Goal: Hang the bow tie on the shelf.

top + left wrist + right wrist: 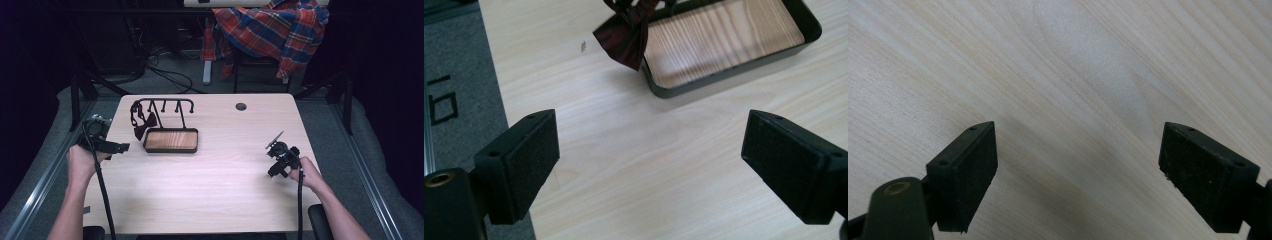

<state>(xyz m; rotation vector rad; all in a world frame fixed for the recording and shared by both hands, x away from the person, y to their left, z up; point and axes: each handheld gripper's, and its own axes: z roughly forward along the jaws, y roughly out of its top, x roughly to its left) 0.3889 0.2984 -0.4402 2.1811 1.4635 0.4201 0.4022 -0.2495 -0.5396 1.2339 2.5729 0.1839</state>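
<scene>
A dark red bow tie hangs from the left end of a black hook rack. The rack stands over a black tray with a wooden floor. In the left gripper view the bow tie dangles beside the tray's corner. My left gripper is at the table's left edge, just left of the tray, pointing toward it. Its jaws are open with nothing but bare tabletop between them. My right gripper hovers low over the table's right side, and its jaws stand open over bare wood.
A round cable hole sits near the table's far edge. Beyond the table a plaid shirt is draped over a chair. Grey floor with a black mark lies just past the table's left edge.
</scene>
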